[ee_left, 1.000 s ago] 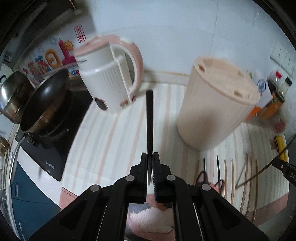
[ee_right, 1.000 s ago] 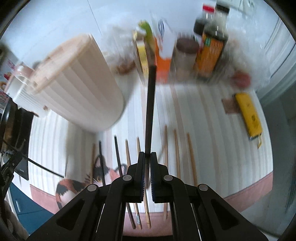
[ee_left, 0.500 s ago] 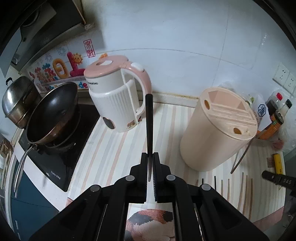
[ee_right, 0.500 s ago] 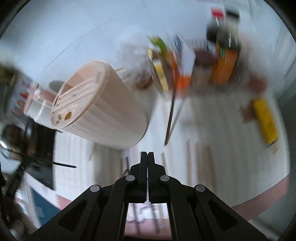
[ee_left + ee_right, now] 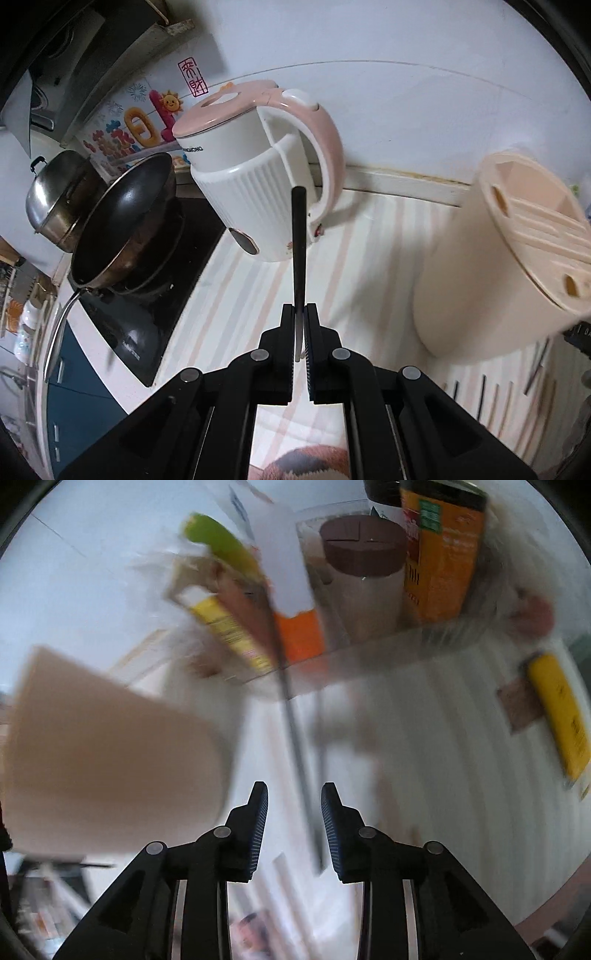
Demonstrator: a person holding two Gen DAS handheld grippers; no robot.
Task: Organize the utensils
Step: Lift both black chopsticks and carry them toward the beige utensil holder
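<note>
Left gripper (image 5: 300,325) clamped on a chopstick (image 5: 298,236), holder (image 5: 509,266) at 3 o'clock; right gripper (image 5: 294,812), just opening, empty: a tilted chopstick may miss the slot

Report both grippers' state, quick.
Left gripper: shut on a black chopstick.
Right gripper: open, just been opening, nothing gripped.

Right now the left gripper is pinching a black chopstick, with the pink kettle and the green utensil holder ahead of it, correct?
Not quite. In the left wrist view the utensil holder is pale peach, not green. The left gripper does pinch a black chopstick, with the pink kettle ahead.
</note>
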